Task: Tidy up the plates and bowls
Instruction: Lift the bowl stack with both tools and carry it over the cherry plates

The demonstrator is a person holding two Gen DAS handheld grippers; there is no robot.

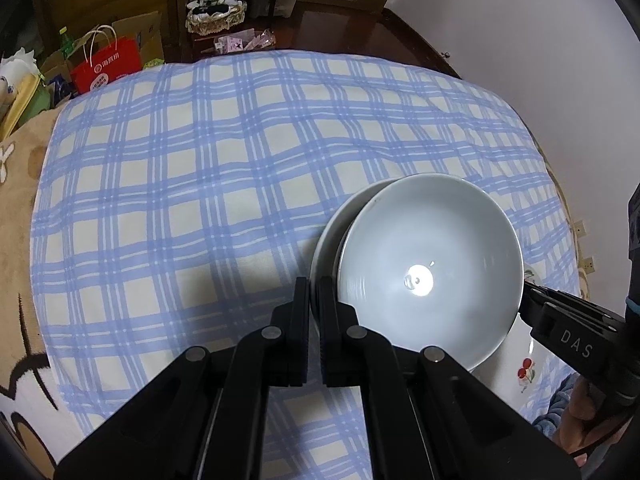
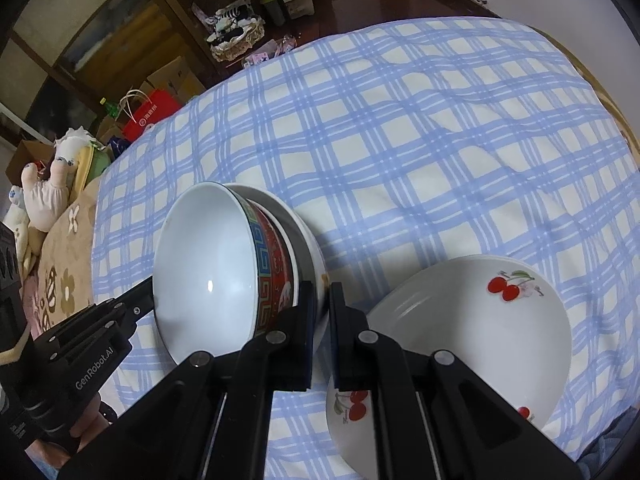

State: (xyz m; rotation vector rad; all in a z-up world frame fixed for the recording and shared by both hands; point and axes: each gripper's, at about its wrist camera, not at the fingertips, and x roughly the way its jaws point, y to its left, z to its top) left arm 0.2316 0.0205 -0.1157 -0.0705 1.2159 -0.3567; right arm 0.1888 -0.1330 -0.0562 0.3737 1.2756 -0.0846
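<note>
A bowl (image 2: 204, 264) with a white inside and a red and blue patterned outside sits nested in a larger white bowl (image 2: 304, 236); the pair is tilted. My right gripper (image 2: 322, 292) is shut on the white bowl's near rim. My left gripper (image 1: 314, 292) is shut on the opposite rim of the white bowl (image 1: 332, 224), beside the inner bowl (image 1: 430, 248). Each gripper shows in the other's view: the right gripper (image 1: 528, 290) and the left gripper (image 2: 142, 300). White cherry-printed plates (image 2: 472, 328) lie stacked to the right of the bowls.
Everything rests on a blue and white checked cloth (image 2: 400, 140) over a bed. A brown patterned blanket (image 2: 60, 264) and a stuffed toy (image 2: 44, 196) lie at its left edge. Behind are a red paper bag (image 1: 106, 66), a basket (image 1: 216, 16) and dark wooden furniture.
</note>
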